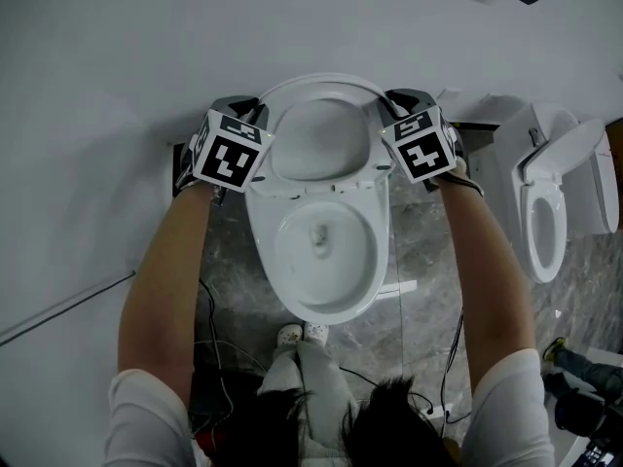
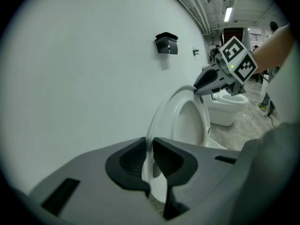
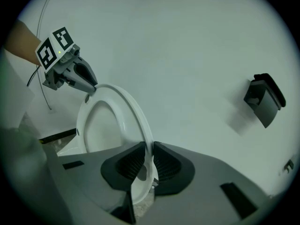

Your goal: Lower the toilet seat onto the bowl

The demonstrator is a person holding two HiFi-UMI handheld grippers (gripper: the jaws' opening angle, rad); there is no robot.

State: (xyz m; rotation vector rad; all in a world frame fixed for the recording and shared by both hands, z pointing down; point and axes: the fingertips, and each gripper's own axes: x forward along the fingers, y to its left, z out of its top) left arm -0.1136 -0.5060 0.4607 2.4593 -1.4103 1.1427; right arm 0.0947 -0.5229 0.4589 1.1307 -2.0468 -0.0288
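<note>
White wall (image 1: 97, 56) behind. Arms (image 1: 165, 280) stretched forward, angled down; left gripper (image 1: 251, 108) and right gripper (image 1: 394, 102) each clamp the raised toilet seat (image 1: 321, 80) rim between near-closed fingers (image 2: 125, 162).

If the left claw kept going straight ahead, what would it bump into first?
The raised toilet seat: the left claw already pinches its rim, so probably nothing else comes first.

Grey left gripper (image 1: 255, 107), right gripper (image 1: 393, 99) — black-white marker cubes (image 1: 231, 154), short white sleeves (image 1: 146, 412)
</note>
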